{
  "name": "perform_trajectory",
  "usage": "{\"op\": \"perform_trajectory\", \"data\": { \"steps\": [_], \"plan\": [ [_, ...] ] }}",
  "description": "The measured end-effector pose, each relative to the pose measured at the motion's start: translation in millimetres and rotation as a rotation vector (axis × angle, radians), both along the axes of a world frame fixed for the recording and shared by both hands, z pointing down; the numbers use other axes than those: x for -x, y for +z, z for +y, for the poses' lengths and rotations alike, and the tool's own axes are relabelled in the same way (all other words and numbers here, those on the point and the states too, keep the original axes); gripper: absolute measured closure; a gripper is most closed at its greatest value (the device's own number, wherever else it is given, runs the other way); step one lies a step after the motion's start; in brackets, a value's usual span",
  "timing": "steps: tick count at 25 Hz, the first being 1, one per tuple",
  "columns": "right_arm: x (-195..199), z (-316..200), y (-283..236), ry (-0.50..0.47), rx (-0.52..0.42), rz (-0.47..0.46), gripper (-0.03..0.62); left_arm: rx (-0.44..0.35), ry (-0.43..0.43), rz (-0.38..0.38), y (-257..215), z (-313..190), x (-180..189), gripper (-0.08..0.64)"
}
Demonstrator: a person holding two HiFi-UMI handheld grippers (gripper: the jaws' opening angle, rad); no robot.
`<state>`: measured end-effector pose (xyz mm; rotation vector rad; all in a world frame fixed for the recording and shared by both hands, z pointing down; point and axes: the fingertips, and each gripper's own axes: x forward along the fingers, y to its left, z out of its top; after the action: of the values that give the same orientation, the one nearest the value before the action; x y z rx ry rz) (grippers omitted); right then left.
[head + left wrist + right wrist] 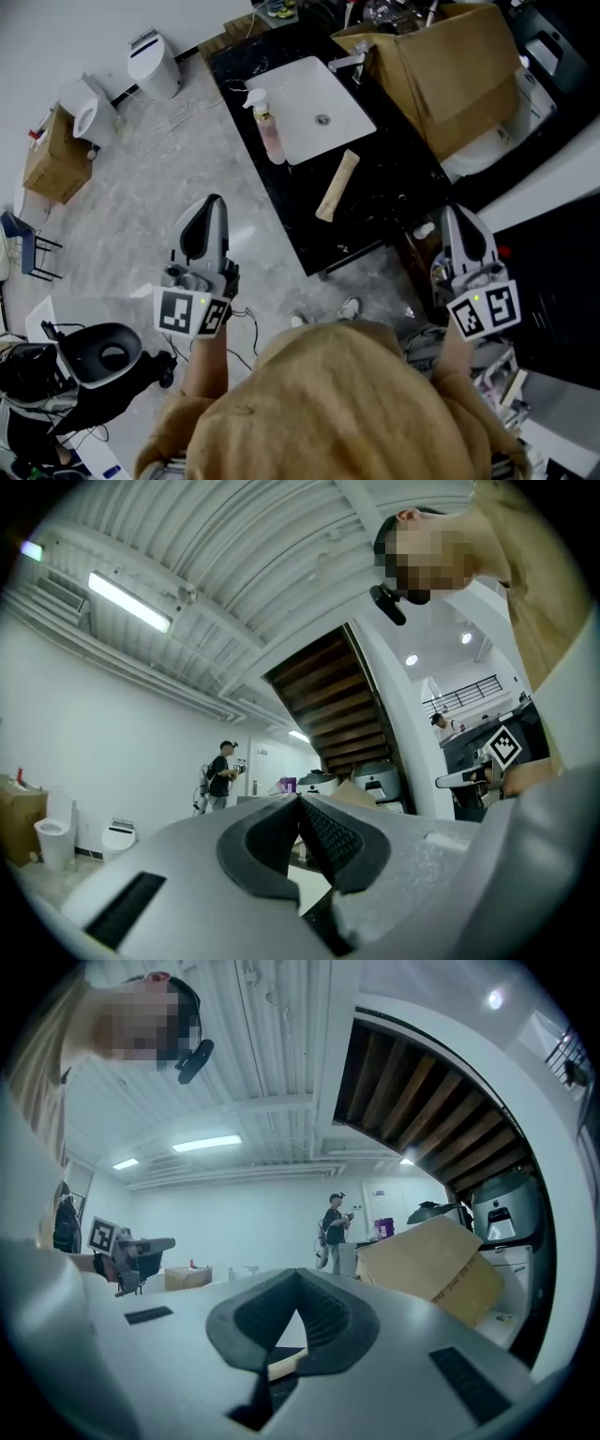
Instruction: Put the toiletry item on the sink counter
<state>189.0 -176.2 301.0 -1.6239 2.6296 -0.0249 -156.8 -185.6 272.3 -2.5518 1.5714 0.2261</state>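
A beige tube [337, 185] lies flat on the black sink counter [394, 202], just right of the white basin [281, 80]. A pink spray bottle [266, 127] stands at the basin's left edge. My left gripper [214, 202] hangs over the floor, left of the counter, with its jaws shut [300, 803] on nothing. At the counter's near right corner, my right gripper [454, 214] points at the counter; its jaws meet at the tips [298, 1279] and hold nothing. Under them a strip of the beige tube [284, 1363] shows.
A big open cardboard box [450, 66] sits on the counter's far right end. Two white toilets [155, 64] and a small carton [56, 155] stand on the floor at far left. A black-and-white device [103, 352] is near my left. A person [333, 1227] stands far off.
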Motion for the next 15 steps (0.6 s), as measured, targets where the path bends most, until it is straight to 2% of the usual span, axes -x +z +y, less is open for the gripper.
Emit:
{"op": "perform_trajectory", "data": {
  "steps": [4,10,15],
  "plan": [
    [-5.6,-2.7,-3.3,0.001,-0.008,0.005,0.591,-0.01,-0.034,-0.002,-3.0,10.0,4.4,0.555],
    [-3.1,-5.0,-0.3,-0.019,0.001,0.01,0.591,0.032,-0.103,0.019,16.3,24.1,19.1,0.555],
    [6.1,-6.9,-0.3,-0.053,0.0,0.024,0.591,0.019,-0.127,0.007,19.6,32.1,20.4,0.555]
  ]
}}
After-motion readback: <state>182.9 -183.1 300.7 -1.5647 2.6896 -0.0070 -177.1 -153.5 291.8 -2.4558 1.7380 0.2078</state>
